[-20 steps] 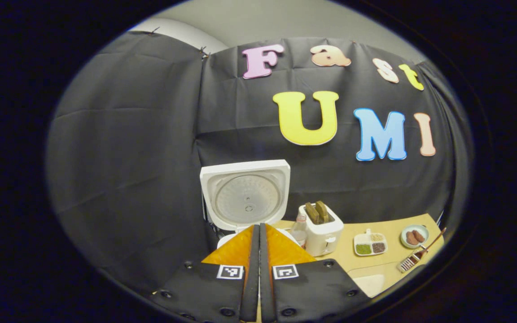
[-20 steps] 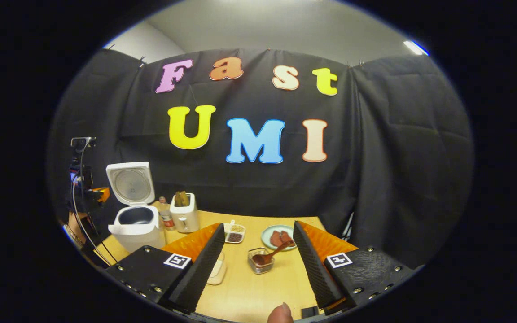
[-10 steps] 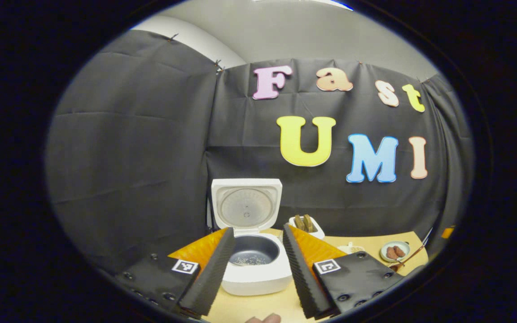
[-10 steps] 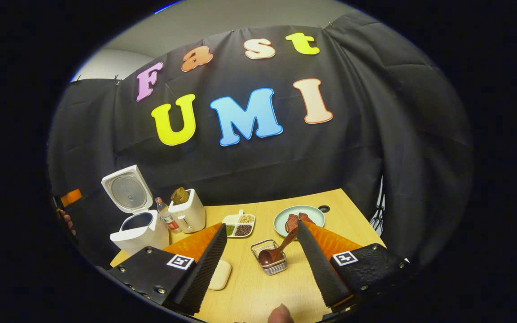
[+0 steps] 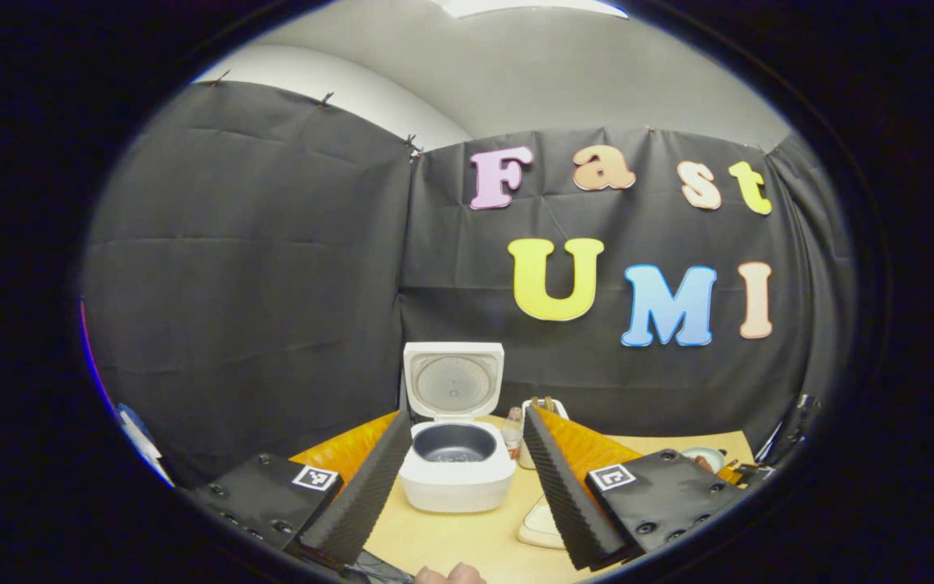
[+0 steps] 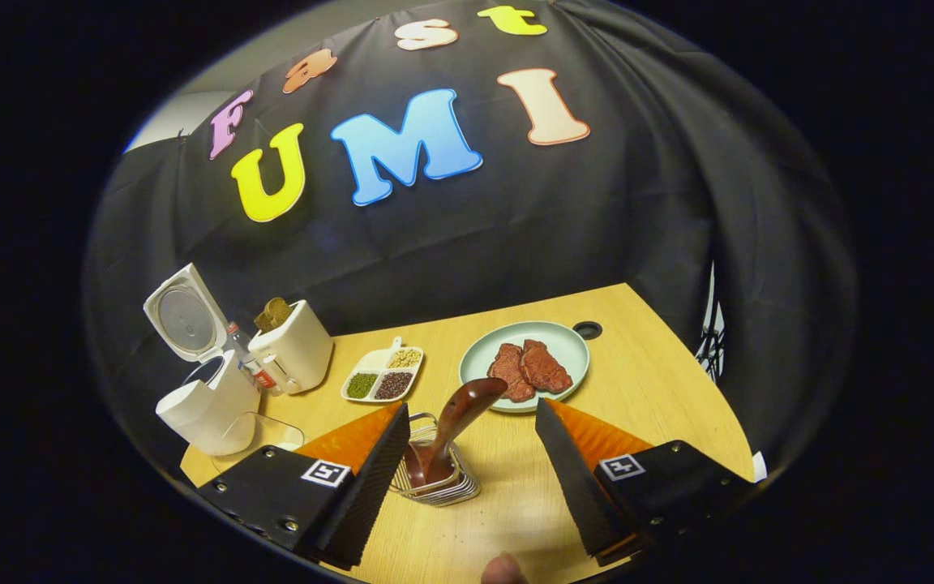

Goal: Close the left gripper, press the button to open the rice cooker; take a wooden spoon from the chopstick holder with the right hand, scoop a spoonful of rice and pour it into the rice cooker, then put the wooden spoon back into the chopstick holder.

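Observation:
The white rice cooker (image 5: 456,478) stands open with its lid (image 5: 453,381) upright and its dark inner pot showing. My left gripper (image 5: 465,418) is open a little way in front of it, holding nothing. In the right gripper view the cooker (image 6: 207,401) is at the far left. The wooden spoon (image 6: 459,414) stands bowl-down in the wire chopstick holder (image 6: 434,483), its handle leaning up and to the right. My right gripper (image 6: 471,408) is open just above the holder. The handle rises between the fingers, nearer the left one, and neither finger touches it.
A white toaster (image 6: 293,349), a small bottle (image 6: 244,365), a divided dish of grains (image 6: 382,377) and a green plate of meat (image 6: 525,365) sit on the wooden table (image 6: 637,381). A clear container (image 6: 260,434) lies beside the cooker. A fingertip (image 6: 503,568) shows at the bottom edge.
My left gripper has gone from shut to open and pulled back from the cooker. My right gripper has dropped toward the chopstick holder, so the spoon now stands between its fingers.

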`<control>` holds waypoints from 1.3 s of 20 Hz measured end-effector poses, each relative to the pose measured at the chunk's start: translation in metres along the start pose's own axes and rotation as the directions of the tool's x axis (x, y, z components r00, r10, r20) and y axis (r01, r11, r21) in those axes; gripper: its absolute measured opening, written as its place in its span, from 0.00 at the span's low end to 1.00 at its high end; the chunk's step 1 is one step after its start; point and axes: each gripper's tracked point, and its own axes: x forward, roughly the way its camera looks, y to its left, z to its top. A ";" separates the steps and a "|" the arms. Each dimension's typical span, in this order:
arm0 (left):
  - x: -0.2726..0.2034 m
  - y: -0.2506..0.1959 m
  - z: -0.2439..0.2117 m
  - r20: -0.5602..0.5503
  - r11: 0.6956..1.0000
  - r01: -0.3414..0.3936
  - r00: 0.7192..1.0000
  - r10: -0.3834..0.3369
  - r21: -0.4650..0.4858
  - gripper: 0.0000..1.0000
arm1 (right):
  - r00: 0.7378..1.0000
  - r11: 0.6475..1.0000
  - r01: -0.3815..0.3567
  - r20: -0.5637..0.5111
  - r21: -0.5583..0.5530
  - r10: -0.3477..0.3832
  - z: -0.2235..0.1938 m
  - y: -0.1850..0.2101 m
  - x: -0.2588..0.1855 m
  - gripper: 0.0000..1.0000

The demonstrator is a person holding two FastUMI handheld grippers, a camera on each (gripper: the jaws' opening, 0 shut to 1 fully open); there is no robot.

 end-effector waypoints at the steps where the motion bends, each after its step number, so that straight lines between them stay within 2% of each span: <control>1: -0.010 -0.003 0.000 -0.010 1.000 -0.009 1.000 0.009 0.015 0.93 | 1.000 1.000 -0.009 -0.013 0.008 0.010 -0.007 0.002 0.012 0.95; 2: -0.019 -0.008 0.000 -0.017 1.000 -0.010 1.000 0.011 0.023 0.94 | 0.999 1.000 -0.015 -0.030 0.015 0.015 -0.011 0.003 0.022 0.95; 3: -0.028 -0.013 -0.002 -0.026 0.999 -0.011 1.000 0.012 0.030 0.94 | 0.999 0.999 -0.022 -0.046 0.023 0.023 -0.016 0.006 0.032 0.87; 4: -0.036 -0.016 -0.004 -0.036 0.999 -0.019 0.999 0.020 0.034 0.93 | 0.997 0.999 -0.021 -0.070 0.033 0.024 -0.020 0.006 0.040 0.91; 5: -0.044 -0.017 -0.006 -0.045 0.999 -0.026 0.999 0.027 0.030 0.94 | 0.997 0.998 -0.013 -0.081 0.054 0.017 -0.019 0.008 0.043 0.84; 6: -0.051 -0.019 -0.008 -0.055 0.999 -0.027 0.998 0.028 0.025 0.94 | 0.997 0.997 -0.002 -0.082 0.077 0.009 -0.014 0.009 0.047 0.70; 7: -0.056 -0.020 -0.010 -0.061 0.999 -0.030 0.998 0.031 0.027 0.95 | 0.996 0.996 -0.001 -0.091 0.090 0.009 -0.016 0.013 0.048 0.51; 8: -0.059 -0.018 -0.011 -0.065 0.999 -0.037 0.997 0.039 0.040 0.96 | 0.997 0.996 0.007 -0.082 0.091 0.000 -0.012 0.016 0.051 0.45; 9: -0.062 -0.015 -0.013 -0.067 0.998 -0.042 0.997 0.045 0.055 0.94 | 0.996 0.996 -0.018 -0.081 0.093 0.026 -0.013 0.026 0.048 0.27; 10: -0.065 -0.013 -0.013 -0.067 0.997 -0.043 0.997 0.047 0.063 0.94 | 0.996 0.994 -0.042 -0.080 0.098 0.050 -0.012 0.032 0.048 0.27; 12: -0.072 -0.007 -0.013 -0.059 0.997 -0.047 0.997 0.050 0.061 0.94 | 0.989 0.991 -0.076 -0.119 0.111 0.089 -0.012 0.043 0.044 0.19; 16: -0.075 0.017 -0.016 -0.054 0.999 -0.050 0.997 0.050 -0.006 0.94 | 0.991 0.993 -0.068 -0.110 0.092 0.078 0.012 0.050 0.031 0.19; 19: -0.078 0.047 -0.013 -0.026 0.997 -0.041 0.999 0.040 -0.057 0.94 | 0.993 0.996 -0.083 -0.084 0.018 0.085 0.034 0.072 0.010 0.18; 23: -0.081 0.093 -0.005 0.019 0.995 0.005 1.000 -0.003 -0.097 0.99 | 0.991 0.991 -0.134 -0.034 -0.013 0.133 0.068 0.132 -0.037 0.19; 26: -0.085 0.129 -0.001 0.062 0.993 0.050 0.997 -0.044 -0.105 0.94 | 0.984 0.984 -0.177 -0.007 -0.015 0.177 0.074 0.188 -0.059 0.19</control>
